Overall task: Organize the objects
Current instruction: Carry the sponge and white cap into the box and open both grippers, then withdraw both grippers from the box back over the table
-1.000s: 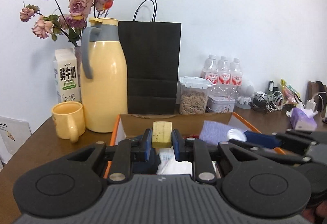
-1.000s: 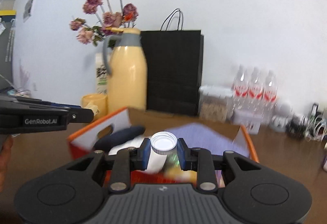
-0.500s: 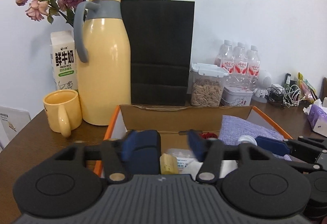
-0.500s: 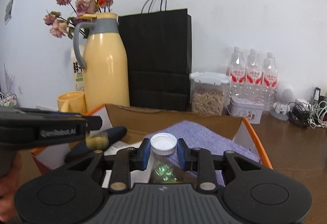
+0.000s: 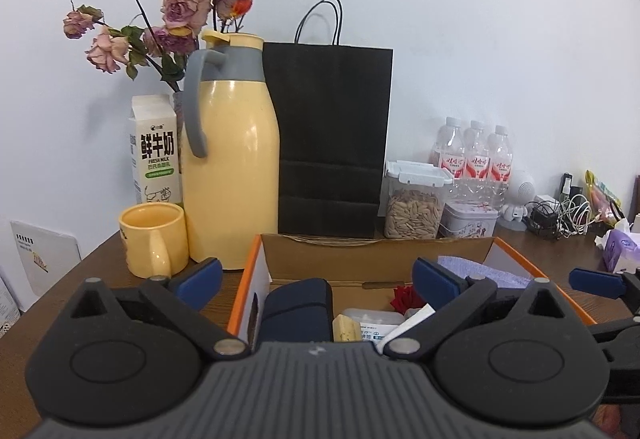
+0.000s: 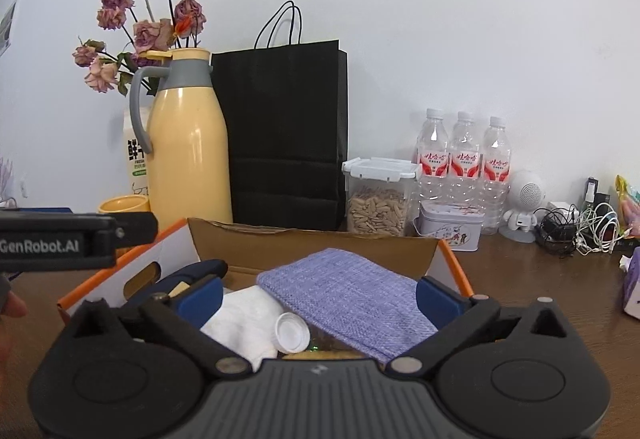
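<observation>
Left wrist: left gripper (image 5: 316, 275) opening, jaws wide, nothing between pads. Yellow block (image 5: 346, 327) down in box (image 5: 248, 281), below and just ahead of the fingers, beside navy pouch (image 5: 298, 309).

Right wrist: right gripper (image 6: 318, 289) opening, empty. Bottle (image 6: 293, 333) lies tilted in box, cap toward camera, between and below the fingers, against purple cloth (image 6: 352, 299).

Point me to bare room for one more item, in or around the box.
Bare cardboard floor shows by the box's back wall, between the navy pouch and red rose. Bare tabletop lies right of the box, before the cables. The box front and back-wall row are crowded.
</observation>
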`<state>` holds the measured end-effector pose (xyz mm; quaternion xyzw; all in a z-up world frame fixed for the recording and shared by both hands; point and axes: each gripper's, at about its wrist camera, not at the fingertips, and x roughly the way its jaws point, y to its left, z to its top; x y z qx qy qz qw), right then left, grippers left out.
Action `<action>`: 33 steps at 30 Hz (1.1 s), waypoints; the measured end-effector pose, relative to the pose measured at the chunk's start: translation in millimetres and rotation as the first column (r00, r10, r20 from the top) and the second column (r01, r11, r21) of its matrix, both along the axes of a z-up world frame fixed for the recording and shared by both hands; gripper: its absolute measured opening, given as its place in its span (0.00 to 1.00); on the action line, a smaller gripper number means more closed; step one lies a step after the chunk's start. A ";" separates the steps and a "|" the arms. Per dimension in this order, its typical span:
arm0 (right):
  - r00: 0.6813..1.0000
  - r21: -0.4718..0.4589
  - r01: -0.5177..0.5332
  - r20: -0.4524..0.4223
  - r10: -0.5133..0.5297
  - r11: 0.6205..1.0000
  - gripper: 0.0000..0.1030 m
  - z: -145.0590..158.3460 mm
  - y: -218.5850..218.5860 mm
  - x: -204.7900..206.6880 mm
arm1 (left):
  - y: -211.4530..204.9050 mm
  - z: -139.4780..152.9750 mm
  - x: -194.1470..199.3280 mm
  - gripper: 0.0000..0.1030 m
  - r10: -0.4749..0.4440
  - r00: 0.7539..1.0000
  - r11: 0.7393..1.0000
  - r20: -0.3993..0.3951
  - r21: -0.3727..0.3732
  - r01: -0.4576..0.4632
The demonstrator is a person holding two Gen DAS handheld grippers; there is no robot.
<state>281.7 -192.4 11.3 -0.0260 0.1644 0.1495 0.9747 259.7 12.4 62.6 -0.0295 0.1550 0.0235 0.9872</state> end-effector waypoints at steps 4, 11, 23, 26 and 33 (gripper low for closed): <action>1.000 -0.001 0.002 0.024 -0.002 1.000 1.00 6.5 -9.6 -15.4 | 7.1 1.6 -11.8 1.00 -0.004 1.000 1.000 -0.002 -0.007 0.004; 0.999 -0.019 -0.003 0.037 0.004 1.000 1.00 5.6 -28.0 -47.8 | 21.5 -8.2 -33.3 1.00 -0.022 0.999 1.000 -0.041 -0.010 0.022; 0.990 -0.107 0.002 -0.141 -0.018 0.994 1.00 -39.1 -44.0 -60.5 | 33.3 -41.1 -53.7 1.00 -0.020 0.989 0.999 -0.148 0.044 0.026; 0.984 -0.116 0.005 -0.178 -0.025 0.993 0.96 -47.1 -40.3 -54.7 | 35.1 -48.0 -55.6 1.00 -0.015 0.985 0.998 -0.172 0.052 0.024; 0.953 -0.059 0.082 -0.288 -0.096 0.995 0.70 -59.3 -32.1 -31.7 | 34.9 -55.1 -55.1 1.00 -0.002 0.979 0.998 -0.205 0.061 0.015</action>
